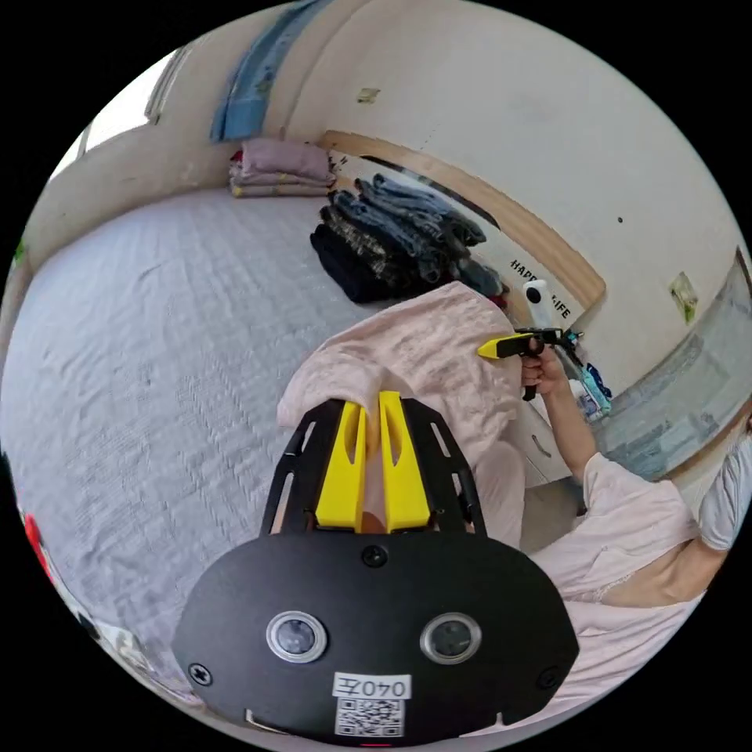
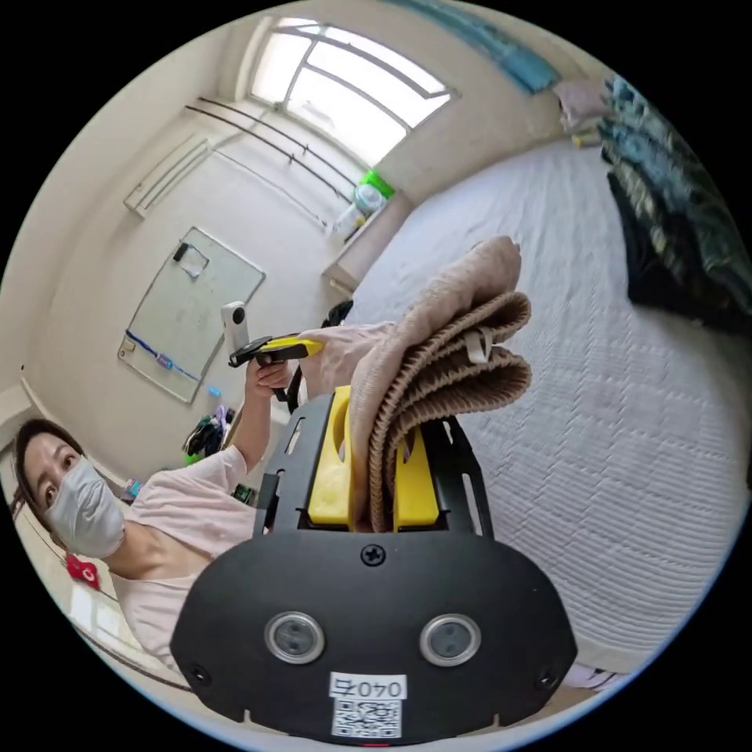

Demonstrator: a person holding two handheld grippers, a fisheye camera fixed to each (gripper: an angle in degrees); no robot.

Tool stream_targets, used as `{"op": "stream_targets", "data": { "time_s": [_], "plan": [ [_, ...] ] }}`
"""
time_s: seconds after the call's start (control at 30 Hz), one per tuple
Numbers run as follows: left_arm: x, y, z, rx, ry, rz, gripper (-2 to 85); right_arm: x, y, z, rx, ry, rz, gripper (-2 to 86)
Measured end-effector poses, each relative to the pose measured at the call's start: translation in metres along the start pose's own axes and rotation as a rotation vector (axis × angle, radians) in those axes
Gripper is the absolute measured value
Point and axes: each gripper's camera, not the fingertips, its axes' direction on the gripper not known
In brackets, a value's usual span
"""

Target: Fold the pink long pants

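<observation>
Two grippers, left gripper [image 1: 373, 407] and right gripper [image 2: 374, 446], jaws clamped on pink pants [image 1: 423, 352], folded layers in right gripper view

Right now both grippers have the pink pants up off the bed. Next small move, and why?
Probably lower both together and lay the pants flat on the bed. The left gripper and right gripper are each clamped on a bunch of the pink pants, which hang in layered folds above the bedspread. Nothing can be creased cleanly in mid-air.
</observation>
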Motion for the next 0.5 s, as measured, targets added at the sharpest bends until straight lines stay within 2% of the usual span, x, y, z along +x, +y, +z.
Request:
{"op": "stream_targets", "data": {
  "time_s": [0.1,0.17,0.23,0.3,0.37,0.4,0.47,0.5],
  "plan": [
    [0.070,-0.111,-0.007,0.104,-0.100,0.177,-0.8,-0.031,-0.010,-0.092,0.250,0.079,-0.055,6.7],
    [0.114,-0.188,-0.013,0.186,-0.134,0.251,-0.3,-0.047,-0.019,-0.161,0.487,0.129,-0.065,6.7],
    [0.156,-0.263,-0.012,0.255,-0.169,0.263,1.3,-0.049,-0.029,-0.206,0.675,0.132,-0.050,6.6],
    [0.197,-0.351,0.012,0.275,-0.285,0.185,5.4,-0.038,-0.041,-0.240,0.865,0.125,0.003,6.6],
    [0.207,-0.390,0.034,0.311,-0.387,0.035,6.5,-0.003,-0.058,-0.261,1.050,0.120,0.165,6.6],
    [0.210,-0.396,0.049,0.371,-0.367,-0.045,6.3,0.009,-0.062,-0.263,1.085,0.122,0.211,6.6],
    [0.215,-0.386,0.084,0.426,-0.285,-0.049,5.8,0.067,-0.065,-0.251,1.172,0.089,0.440,6.7],
    [0.219,-0.377,0.115,0.398,-0.290,-0.003,5.3,0.083,-0.063,-0.244,1.180,0.078,0.493,6.8]
  ]
}}
